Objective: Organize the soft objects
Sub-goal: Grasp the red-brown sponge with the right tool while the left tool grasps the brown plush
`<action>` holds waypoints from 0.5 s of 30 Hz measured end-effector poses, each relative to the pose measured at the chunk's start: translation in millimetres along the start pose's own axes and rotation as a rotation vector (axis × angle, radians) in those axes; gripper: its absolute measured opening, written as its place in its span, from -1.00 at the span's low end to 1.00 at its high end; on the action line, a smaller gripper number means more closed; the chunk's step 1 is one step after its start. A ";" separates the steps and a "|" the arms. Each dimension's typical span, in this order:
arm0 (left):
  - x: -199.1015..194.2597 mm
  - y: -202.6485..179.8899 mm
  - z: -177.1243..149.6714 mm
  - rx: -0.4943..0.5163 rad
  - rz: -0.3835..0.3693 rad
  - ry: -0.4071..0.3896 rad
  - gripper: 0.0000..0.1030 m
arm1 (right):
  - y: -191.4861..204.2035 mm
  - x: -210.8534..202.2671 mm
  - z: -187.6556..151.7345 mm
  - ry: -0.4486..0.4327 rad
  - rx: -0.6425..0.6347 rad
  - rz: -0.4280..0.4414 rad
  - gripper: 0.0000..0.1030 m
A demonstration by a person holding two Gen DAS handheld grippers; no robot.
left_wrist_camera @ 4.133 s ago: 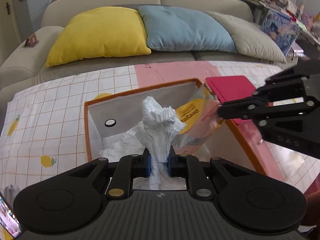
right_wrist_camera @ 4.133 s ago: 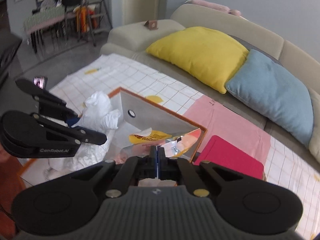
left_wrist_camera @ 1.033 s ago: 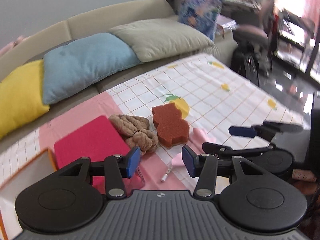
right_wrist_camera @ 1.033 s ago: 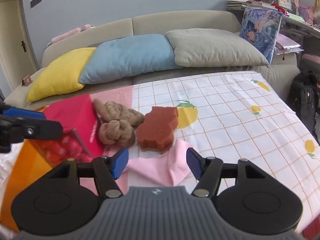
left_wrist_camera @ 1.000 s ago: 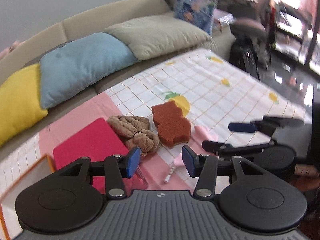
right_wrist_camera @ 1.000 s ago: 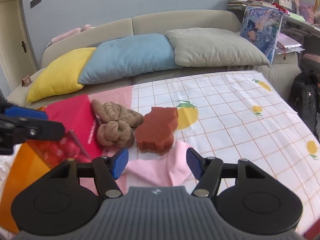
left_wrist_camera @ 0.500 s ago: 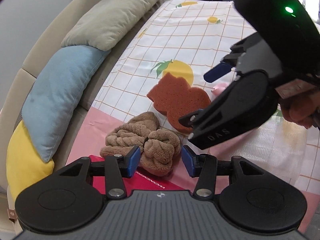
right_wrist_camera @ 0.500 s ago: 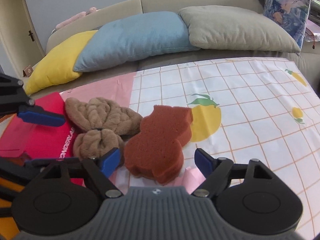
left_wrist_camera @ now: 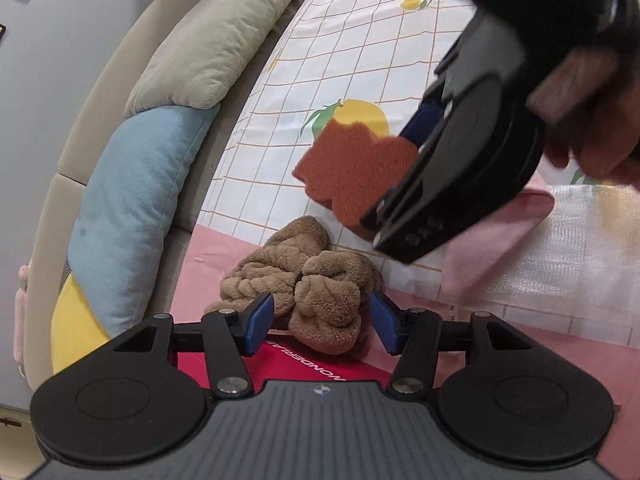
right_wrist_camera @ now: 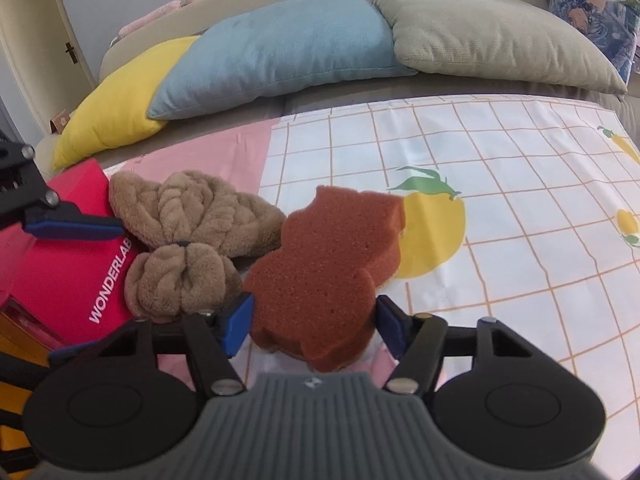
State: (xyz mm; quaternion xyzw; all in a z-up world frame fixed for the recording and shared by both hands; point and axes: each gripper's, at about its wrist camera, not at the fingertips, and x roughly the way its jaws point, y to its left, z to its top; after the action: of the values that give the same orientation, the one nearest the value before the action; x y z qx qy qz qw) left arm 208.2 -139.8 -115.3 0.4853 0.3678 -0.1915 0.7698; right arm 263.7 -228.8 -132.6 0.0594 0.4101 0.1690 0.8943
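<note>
Left claw (left_wrist_camera: 322,322) spread, opening around fuzzy brown towel (left_wrist_camera: 316,288); right claw (right_wrist_camera: 313,326) closing onto porous cat-shaped sponge (right_wrist_camera: 328,260).

sponge (right_wrist_camera: 324,276) touching towel (right_wrist_camera: 188,240), cloth (right_wrist_camera: 520,220) beyond bare

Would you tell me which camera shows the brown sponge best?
The right wrist view: the brown sponge lies whole and close between the right gripper fingers. In the left wrist view, that gripper hides its near edge.

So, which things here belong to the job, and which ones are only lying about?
Job:
- brown towel bow, between left tool
- rust sponge, between right tool

Lying about:
- red box
- sofa cushions
- fruit-print cloth
</note>
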 end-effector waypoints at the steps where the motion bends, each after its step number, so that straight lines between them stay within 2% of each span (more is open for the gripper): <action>1: 0.3 -0.7 0.5 0.006 0.007 0.000 0.26 | -3.0 -5.1 1.9 -0.014 0.007 0.002 0.20; 6: 3.0 -1.4 3.9 0.015 0.008 0.006 0.26 | -37.6 -35.1 10.1 -0.100 0.132 -0.018 0.22; 11: 15.2 -15.5 5.5 0.110 0.053 0.056 0.29 | -68.6 -38.1 6.2 -0.019 0.222 -0.051 0.29; 15: 26.2 -27.5 6.1 0.178 0.072 0.105 0.28 | -67.0 -32.1 -2.9 0.051 0.163 -0.120 0.38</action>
State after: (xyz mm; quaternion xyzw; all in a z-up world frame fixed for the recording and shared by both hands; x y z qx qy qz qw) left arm 209.8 -156.2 -150.1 0.5740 0.3717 -0.1700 0.7096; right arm 259.0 -302.8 -128.0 0.1029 0.4480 0.0826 0.8842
